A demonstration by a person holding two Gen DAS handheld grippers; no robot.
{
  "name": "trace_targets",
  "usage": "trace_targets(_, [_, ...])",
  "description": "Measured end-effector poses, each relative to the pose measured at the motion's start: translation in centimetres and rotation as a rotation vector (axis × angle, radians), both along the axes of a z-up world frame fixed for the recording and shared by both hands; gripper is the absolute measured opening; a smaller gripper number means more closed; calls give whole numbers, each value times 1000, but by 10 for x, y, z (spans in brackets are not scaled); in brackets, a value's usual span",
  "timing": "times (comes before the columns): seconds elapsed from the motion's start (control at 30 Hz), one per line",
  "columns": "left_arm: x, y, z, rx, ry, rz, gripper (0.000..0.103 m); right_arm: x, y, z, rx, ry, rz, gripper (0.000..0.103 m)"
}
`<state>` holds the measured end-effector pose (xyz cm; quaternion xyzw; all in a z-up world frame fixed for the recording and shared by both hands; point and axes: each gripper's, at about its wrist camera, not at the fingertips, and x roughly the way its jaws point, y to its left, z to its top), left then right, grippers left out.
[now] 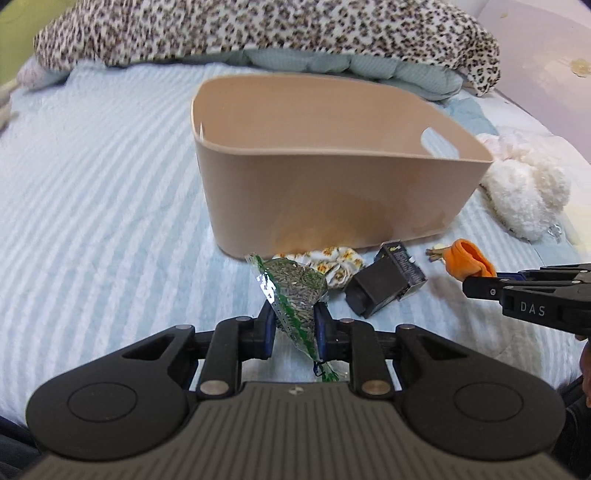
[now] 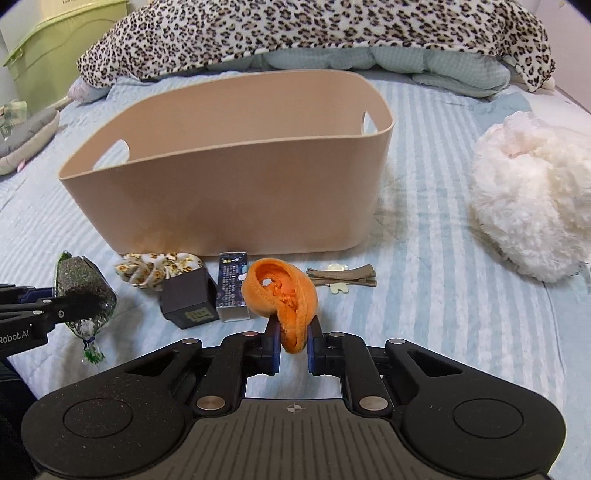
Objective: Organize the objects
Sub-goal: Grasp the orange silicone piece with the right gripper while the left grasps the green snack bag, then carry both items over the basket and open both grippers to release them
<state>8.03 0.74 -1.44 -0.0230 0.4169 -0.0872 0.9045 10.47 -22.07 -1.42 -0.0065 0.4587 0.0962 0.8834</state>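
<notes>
We see a striped blue bed carrying a leopard-print blanket at its far edge, with a beige plastic basket near the middle. A white fluffy plush lies toward the right edge. Just in front of the basket sit a floral scrunchie, a black box and hair clips. Our left gripper has its jaws clamped on a seed packet; our right gripper pinches an orange scrunchie.
</notes>
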Motion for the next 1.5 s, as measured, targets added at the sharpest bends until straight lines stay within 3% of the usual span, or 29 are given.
trace_targets(0.1, [-9, -1, 11, 30, -47, -16, 23, -6, -5, 13, 21, -25, -7, 13])
trace_targets(0.47, [-14, 6, 63, 2, -183, -4, 23, -9, -14, 70, 92, -205, -47, 13])
trace_targets(0.7, [7, 1, 87, 23, -244, 13, 23, 7, -16, 93, 114, -281, -62, 13])
trace_targets(0.87, [30, -7, 94, 55, -273, 19, 23, 21, -6, 100, 57, -345, -57, 13])
trace_targets(1.1, [75, -14, 79, 85, -233, 79, 23, 52, 4, 96, 56, -329, -52, 13])
trace_targets(1.5, [134, -12, 21, 155, -114, 86, 23, 98, 25, 46, -29, -215, -34, 13])
